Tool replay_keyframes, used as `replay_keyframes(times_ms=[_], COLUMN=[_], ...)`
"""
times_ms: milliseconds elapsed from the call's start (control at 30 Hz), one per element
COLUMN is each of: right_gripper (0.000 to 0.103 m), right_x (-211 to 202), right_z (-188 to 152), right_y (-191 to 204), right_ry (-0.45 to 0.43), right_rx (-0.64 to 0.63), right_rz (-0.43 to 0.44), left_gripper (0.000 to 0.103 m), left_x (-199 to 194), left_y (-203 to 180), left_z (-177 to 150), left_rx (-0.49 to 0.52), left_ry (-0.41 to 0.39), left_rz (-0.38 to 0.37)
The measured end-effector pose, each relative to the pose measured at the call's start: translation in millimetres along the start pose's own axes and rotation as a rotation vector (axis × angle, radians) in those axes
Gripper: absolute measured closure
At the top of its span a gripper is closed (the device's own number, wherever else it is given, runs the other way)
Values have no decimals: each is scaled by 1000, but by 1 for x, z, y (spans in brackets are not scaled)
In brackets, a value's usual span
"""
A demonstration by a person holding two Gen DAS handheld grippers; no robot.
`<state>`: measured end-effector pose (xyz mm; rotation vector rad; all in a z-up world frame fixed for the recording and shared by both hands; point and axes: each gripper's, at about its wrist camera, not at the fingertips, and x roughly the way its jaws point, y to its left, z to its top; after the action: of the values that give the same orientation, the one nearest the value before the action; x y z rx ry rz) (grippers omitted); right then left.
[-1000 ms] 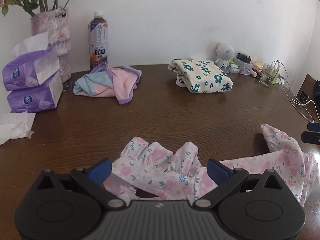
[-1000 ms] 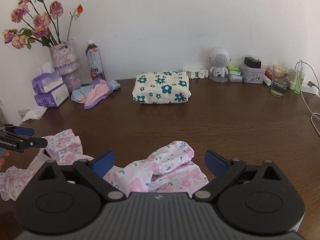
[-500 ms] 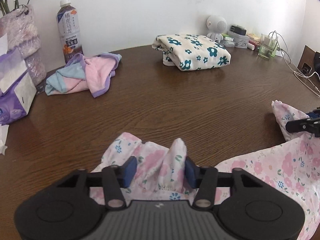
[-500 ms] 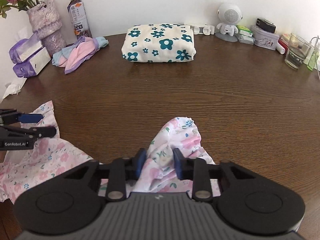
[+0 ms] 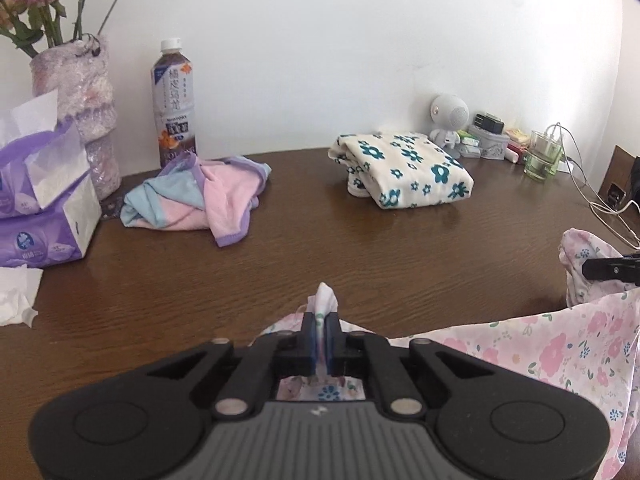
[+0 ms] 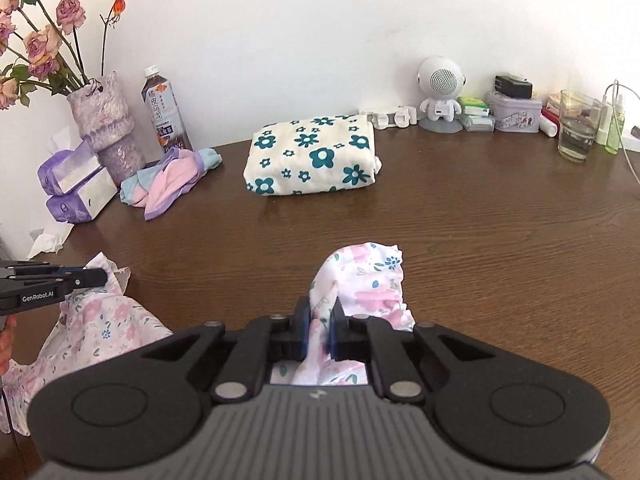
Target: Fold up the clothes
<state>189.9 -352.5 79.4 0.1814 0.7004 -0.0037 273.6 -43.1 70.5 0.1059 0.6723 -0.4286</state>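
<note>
Fabric of the pink floral garment (image 5: 560, 344) stretches sideways between my left gripper (image 5: 320, 334) and right gripper (image 6: 319, 326), both pinching its bunched edge, the right's jaws closing.

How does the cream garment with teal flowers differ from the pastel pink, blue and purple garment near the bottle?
The cream garment with teal flowers is folded into a neat, thick rectangle; the pastel garment lies crumpled and unfolded. The cream one is printed with flowers; the pastel one has plain colour blocks with purple edging. The cream one sits mid-table; the pastel one lies beside the bottle. Both rest on the brown table, untouched by either gripper.
</note>
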Motion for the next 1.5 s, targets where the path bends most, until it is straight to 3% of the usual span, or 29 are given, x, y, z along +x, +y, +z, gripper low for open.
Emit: replay_keyframes(times_ms=[167, 233, 400, 467, 533, 667, 800, 1000, 1100, 1367, 1467, 1500], right_gripper=[97, 97, 97, 97, 97, 97, 97, 97, 97, 97, 91, 82], right_x=[-11, -30, -96, -122, -142, -150, -127, -109, -115, -133, -139, -142], right_z=[35, 54, 96, 100, 94, 49, -20, -115, -145, -173, -178, -180], right_y=[-3, -2, -6, -5, -3, -6, -20, -50, -61, -59, -62, -65], right_ry=[-98, -175, -415, -513, -587, -590, -436, -233, -186, -166, -160, -165], right_rx=[35, 30, 43, 28, -4, -65, -86, 32, 111, 151, 184, 205], right_rz=[-26, -35, -27, -34, -44, -39, -39, -28, 8, 13, 15, 24], left_gripper=[101, 101, 102, 103, 103, 103, 103, 103, 103, 103, 99, 94], left_x=[-16, -32, -101, -127, -146, -159, -155, -161, -165, -173, -174, -173], left_y=[2, 3, 6, 2, -2, -8, -7, 3, 4, -8, -17, -19], left_z=[39, 56, 101, 104, 96, 45, -36, -126, -144, -167, -165, -161], left_rx=[-39, -42, -23, 15, 51, 106, 126, 12, -28, -58, -45, -44], left_ry=[-133, -209, -498, -592, -633, -558, -414, -245, -208, -173, -174, -175], left_rz=[29, 35, 49, 68, 78, 54, 26, -3, -14, -54, -75, -80])
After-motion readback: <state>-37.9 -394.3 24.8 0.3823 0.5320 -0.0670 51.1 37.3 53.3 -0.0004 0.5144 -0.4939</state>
